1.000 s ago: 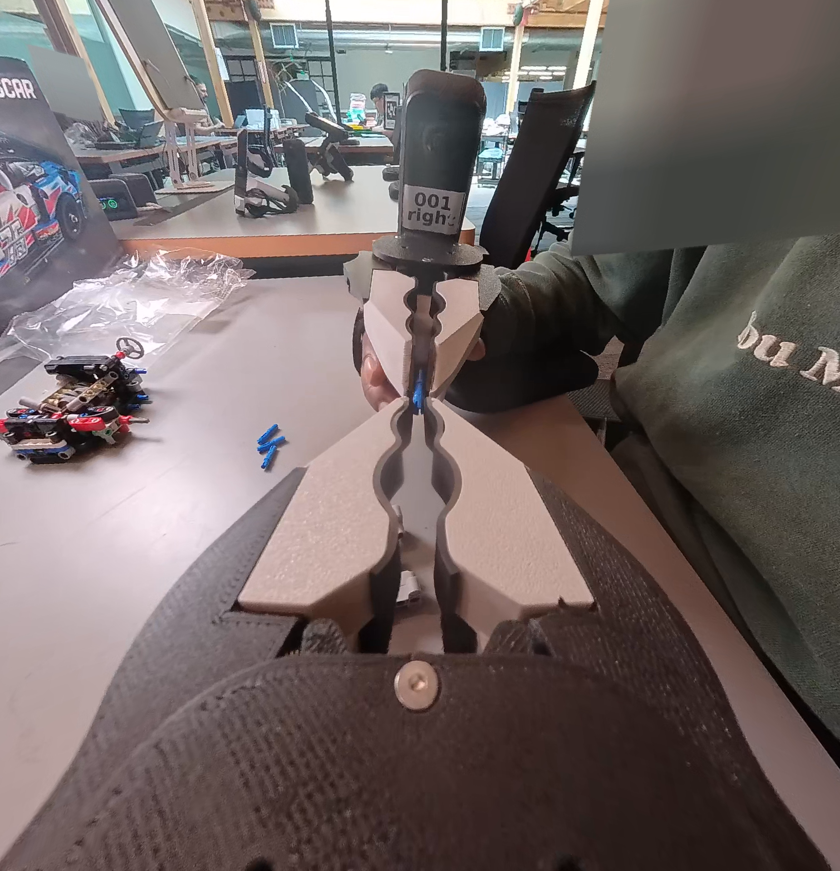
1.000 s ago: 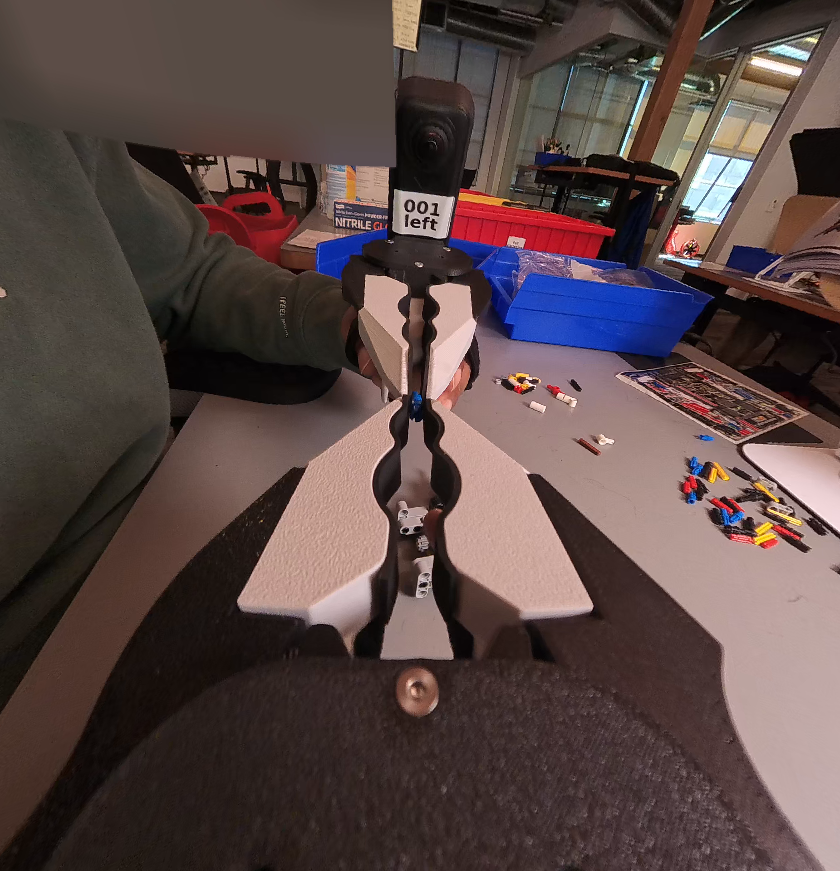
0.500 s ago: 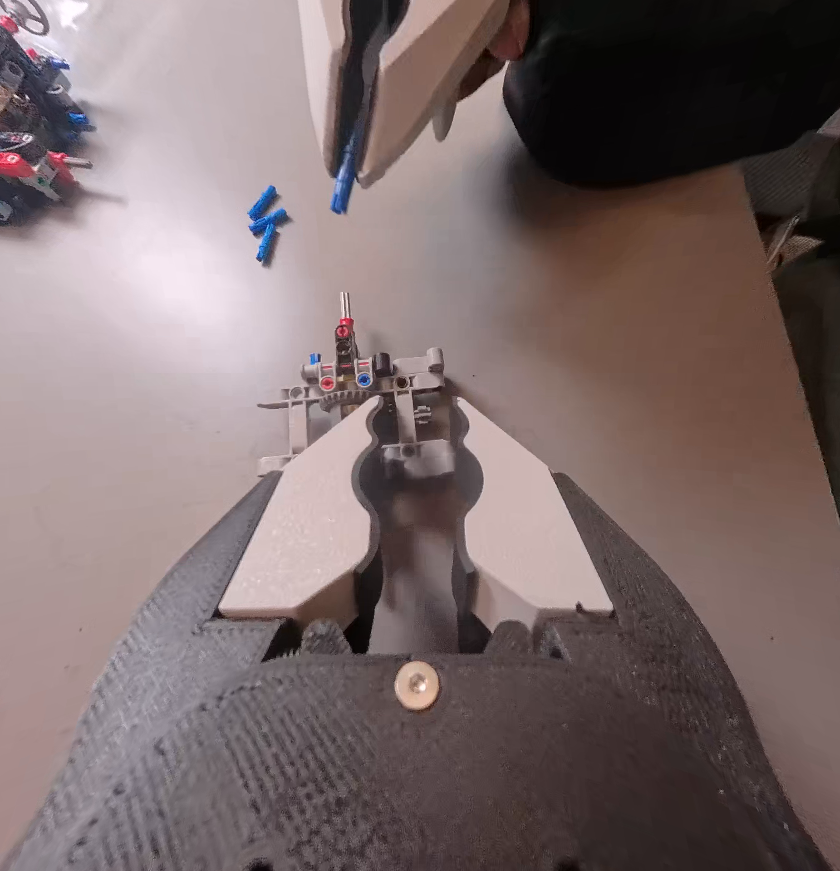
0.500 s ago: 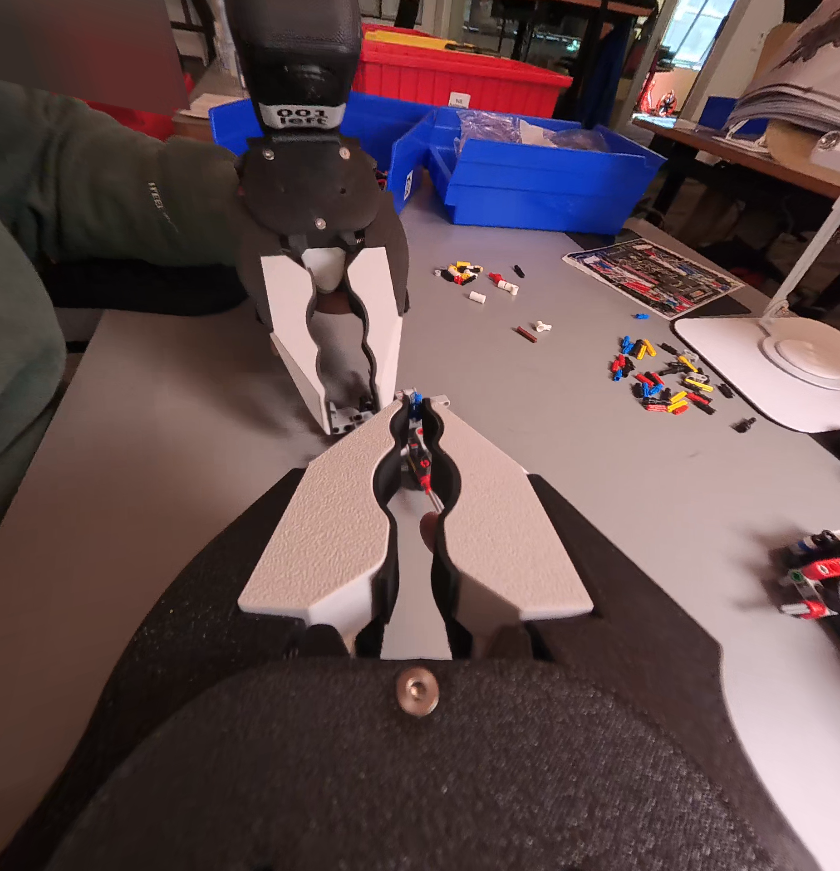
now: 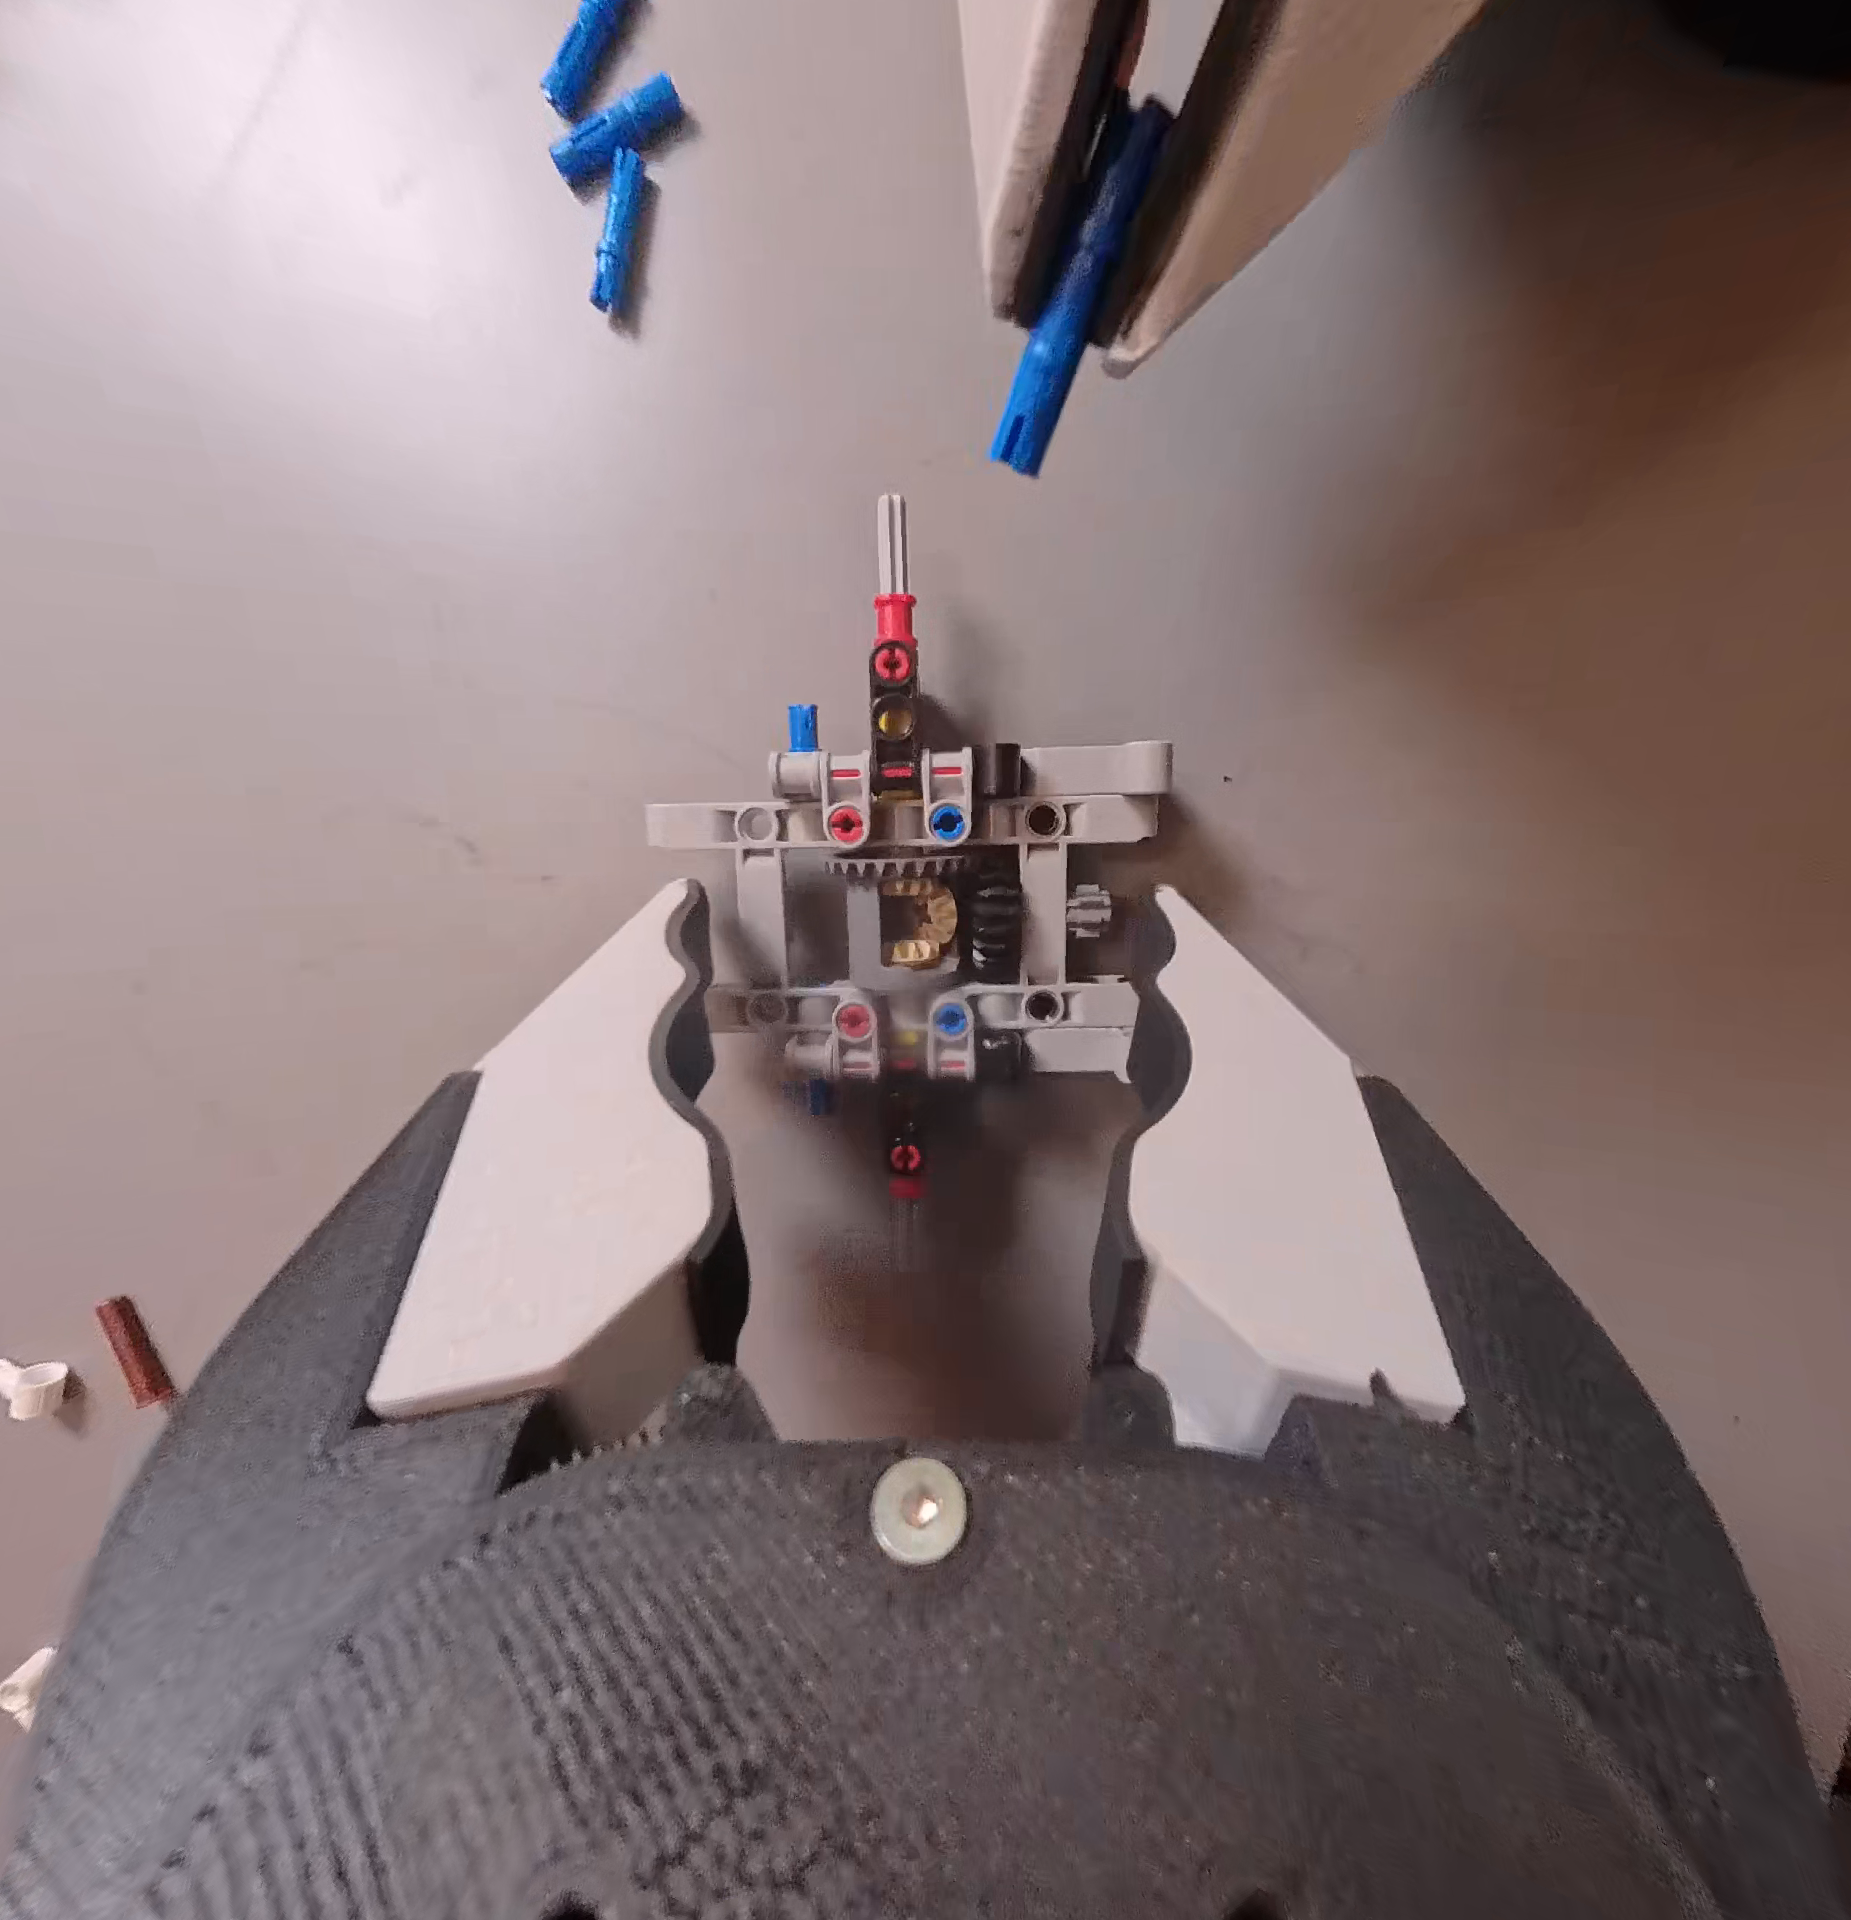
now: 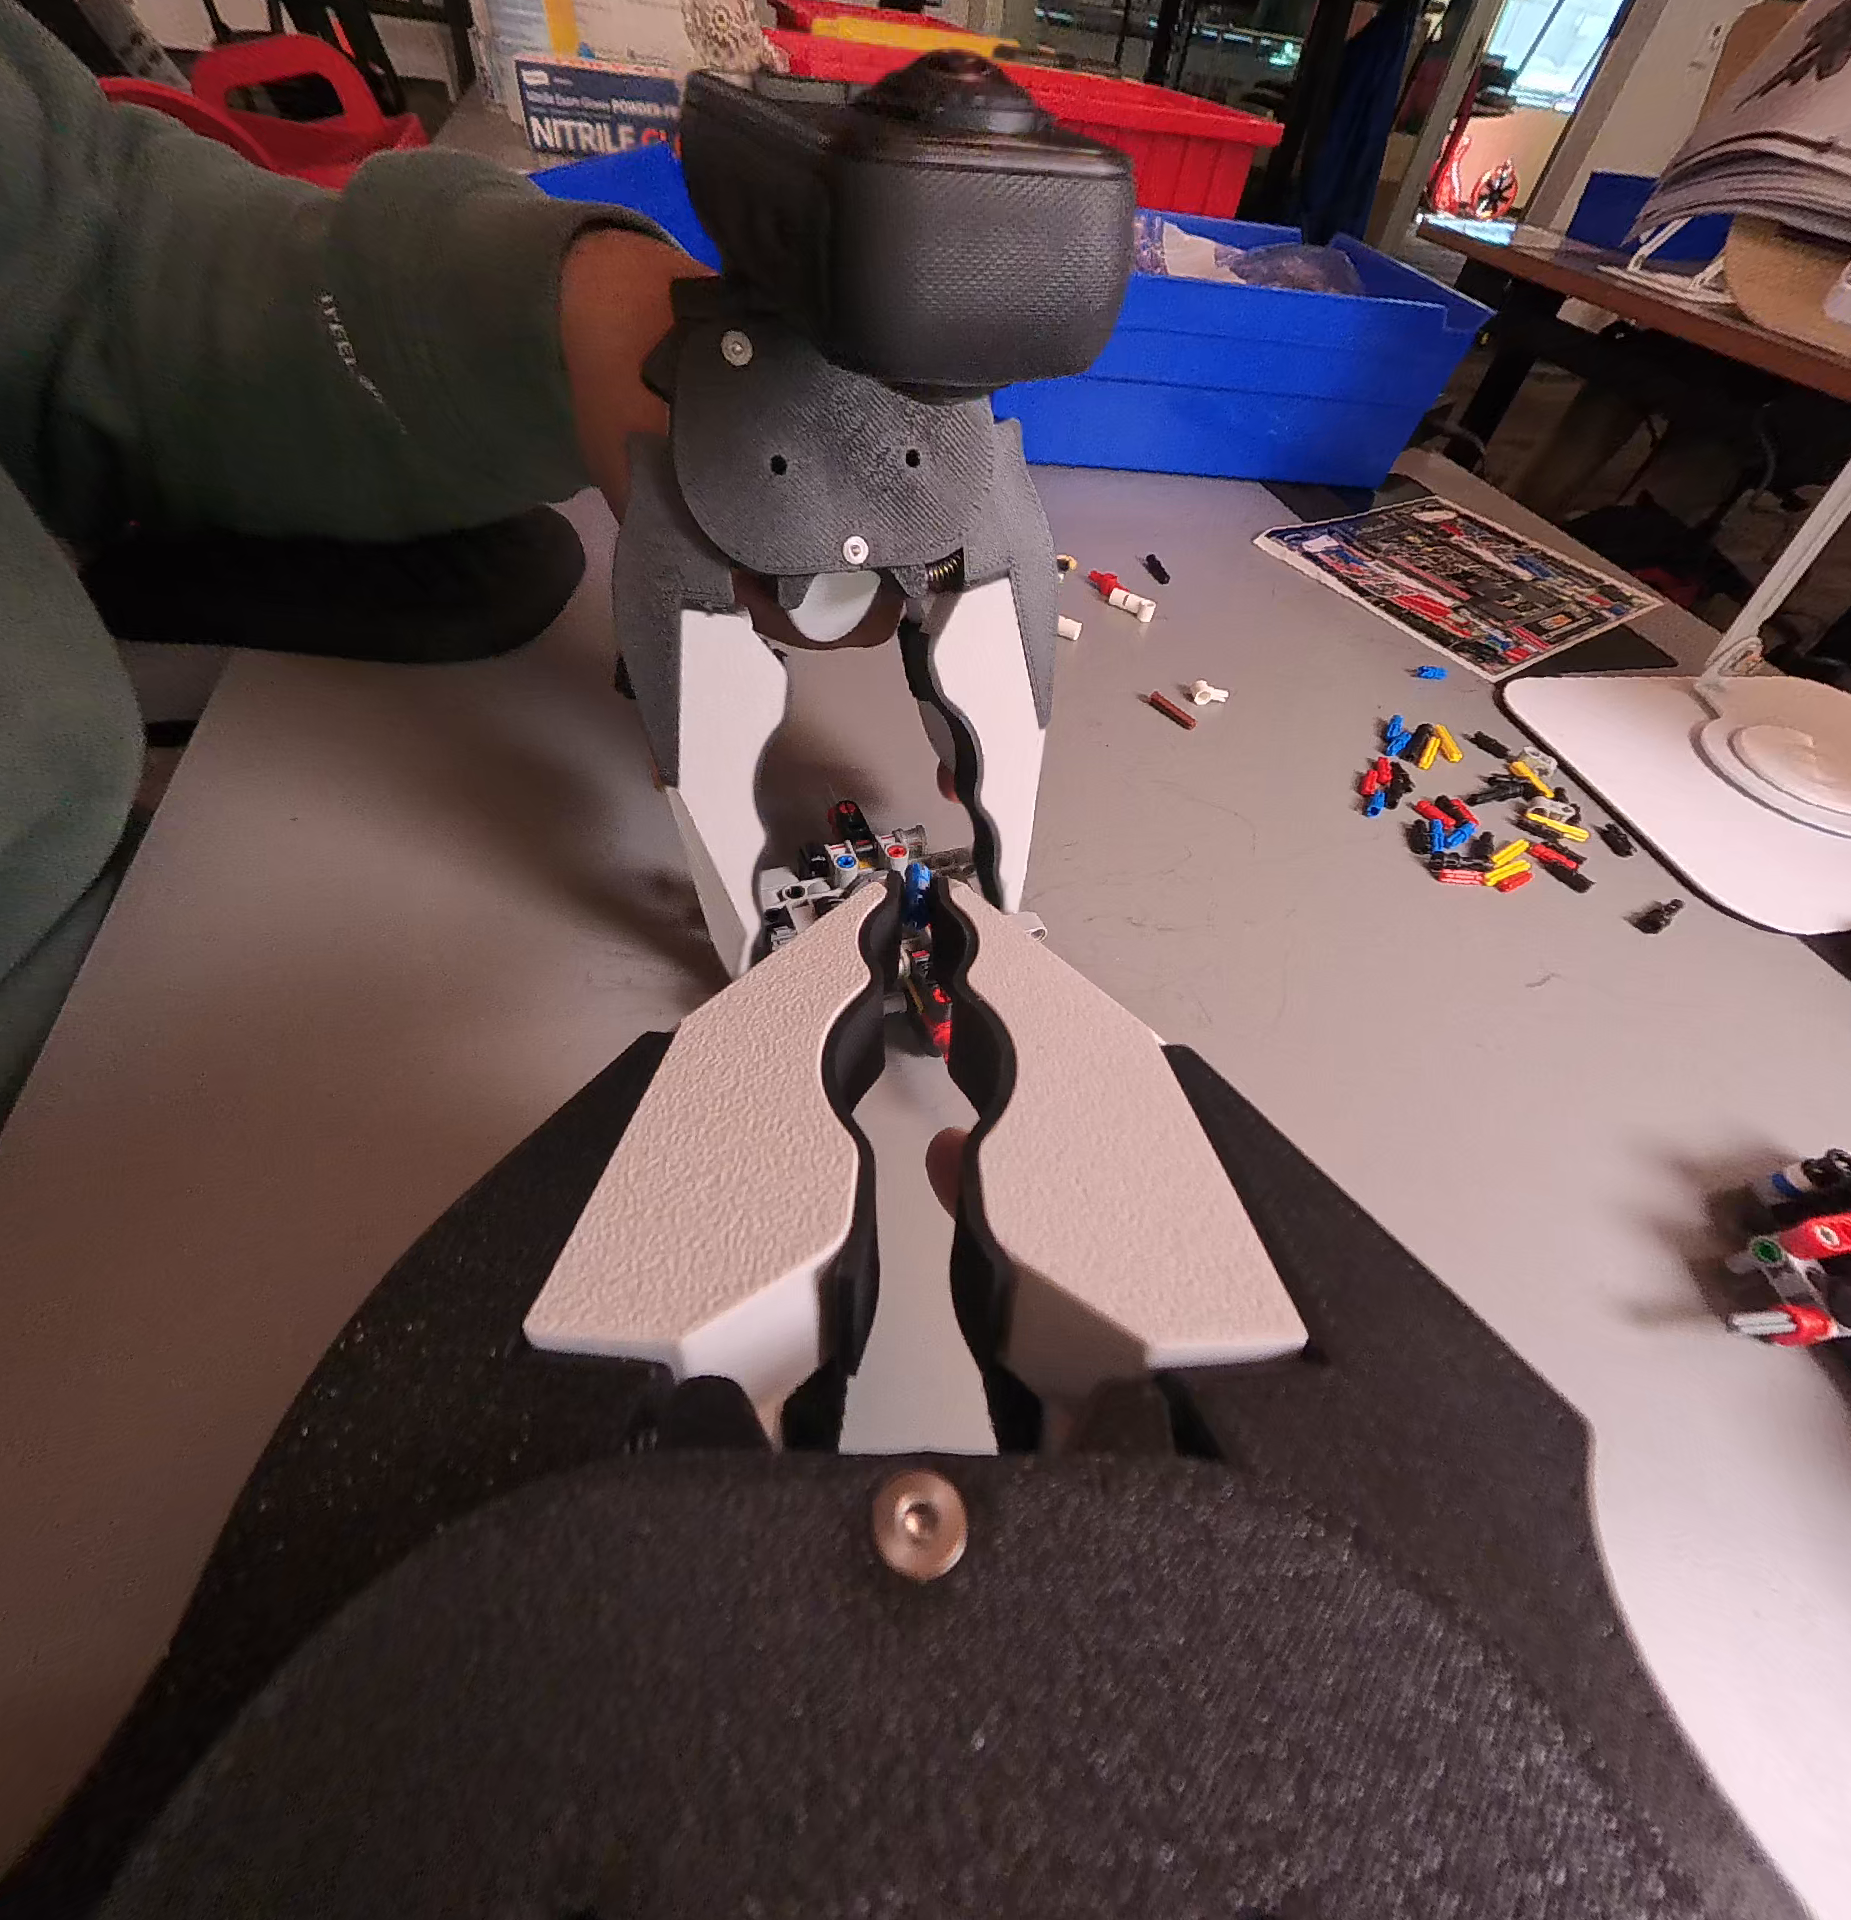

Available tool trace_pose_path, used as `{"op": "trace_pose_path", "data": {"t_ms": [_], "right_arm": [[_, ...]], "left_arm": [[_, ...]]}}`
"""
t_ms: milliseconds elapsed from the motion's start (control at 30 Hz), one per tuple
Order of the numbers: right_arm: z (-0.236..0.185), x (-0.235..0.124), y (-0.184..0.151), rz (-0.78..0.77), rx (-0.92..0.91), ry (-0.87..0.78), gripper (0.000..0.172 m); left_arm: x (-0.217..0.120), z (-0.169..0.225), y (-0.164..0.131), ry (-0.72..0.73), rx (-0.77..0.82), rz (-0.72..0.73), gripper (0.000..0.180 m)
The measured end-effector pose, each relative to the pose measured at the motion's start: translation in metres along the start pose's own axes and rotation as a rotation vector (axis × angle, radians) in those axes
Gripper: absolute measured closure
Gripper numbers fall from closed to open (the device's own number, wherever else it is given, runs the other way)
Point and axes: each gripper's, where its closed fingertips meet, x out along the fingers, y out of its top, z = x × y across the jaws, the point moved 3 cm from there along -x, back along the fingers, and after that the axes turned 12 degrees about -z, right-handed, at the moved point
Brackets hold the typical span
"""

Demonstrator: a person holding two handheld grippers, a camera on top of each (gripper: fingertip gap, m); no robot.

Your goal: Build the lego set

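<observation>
the left tongs [image 5: 926,935] are spread wide, pointed down at the grey table [image 5: 277,623], with a grey brick gear assembly [image 5: 905,894] standing on the table between the two fingers. small gaps show on either side, so it is not gripped. the right tongs [image 6: 916,899] are clenched on a blue pin [image 5: 1051,374], whose free end sticks out past the fingertips, just above and beside the assembly. three loose blue pins [image 5: 609,145] lie well apart on the table. a pile of coloured pins [image 6: 1472,800], a printed instruction sheet [image 6: 1461,582] and blue bins [image 6: 1243,353] are seen farther off.
</observation>
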Motion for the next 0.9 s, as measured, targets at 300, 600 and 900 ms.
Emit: {"op": "trace_pose_path", "data": {"t_ms": [300,600,900], "right_arm": [[-0.003,0.0,-0.002,-0.001,-0.001,0.016,0.169],[-0.023,0.001,0.005,0.058,0.004,0.169,0.168],[-0.03,0.009,-0.004,-0.014,-0.001,0.214,0.168]], "left_arm": [[-0.002,-0.001,0.002,-0.012,0.017,0.19,0.11],[-0.045,0.007,0.01,-0.012,-0.043,0.671,0.111],[-0.038,0.01,0.01,0.0,0.001,0.657,0.111]]}}
